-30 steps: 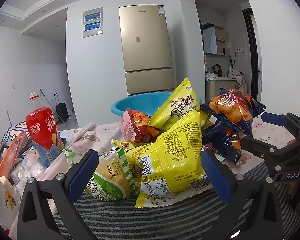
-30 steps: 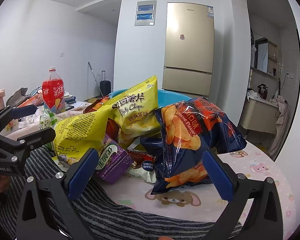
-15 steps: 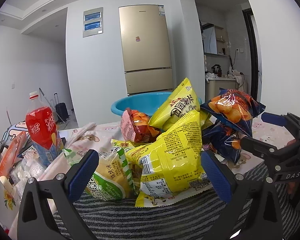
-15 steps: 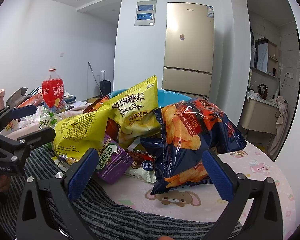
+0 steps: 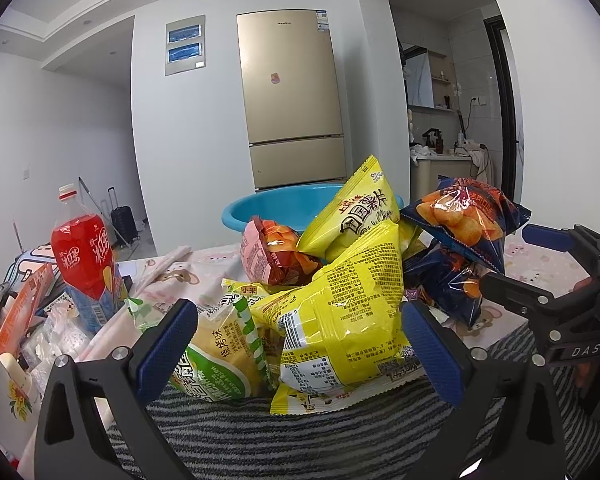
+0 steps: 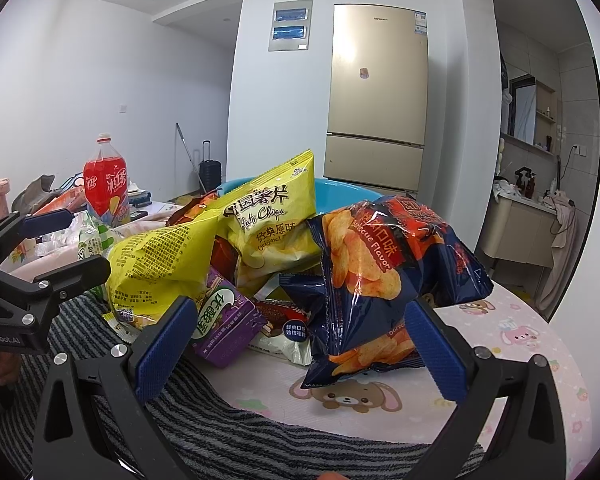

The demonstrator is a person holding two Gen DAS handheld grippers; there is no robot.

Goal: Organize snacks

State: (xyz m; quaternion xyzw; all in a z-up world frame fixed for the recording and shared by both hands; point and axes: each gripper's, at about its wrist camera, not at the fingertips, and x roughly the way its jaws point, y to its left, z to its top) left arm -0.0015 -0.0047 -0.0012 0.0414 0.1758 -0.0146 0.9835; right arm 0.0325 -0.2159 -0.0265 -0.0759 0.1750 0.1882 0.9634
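A heap of snack bags lies on the table. In the left wrist view, a yellow chip bag (image 5: pixel 340 320) is nearest, with a green-and-white bag (image 5: pixel 216 348) to its left, a pink-red bag (image 5: pixel 276 256) behind and a navy barbecue chip bag (image 5: pixel 464 220) at right. My left gripper (image 5: pixel 300 348) is open and empty just before the yellow bag. In the right wrist view, the navy bag (image 6: pixel 384 280), a yellow potato chip bag (image 6: pixel 272 224) and a purple box (image 6: pixel 224 324) show. My right gripper (image 6: pixel 300 344) is open and empty in front of them.
A blue basin (image 5: pixel 284 208) stands behind the heap. A red drink bottle (image 5: pixel 84 256) and clutter sit at the left, with a white mug (image 5: pixel 0 392) at the near left. A striped grey cloth (image 6: pixel 228 432) covers the near table edge. A fridge (image 5: pixel 292 96) stands behind.
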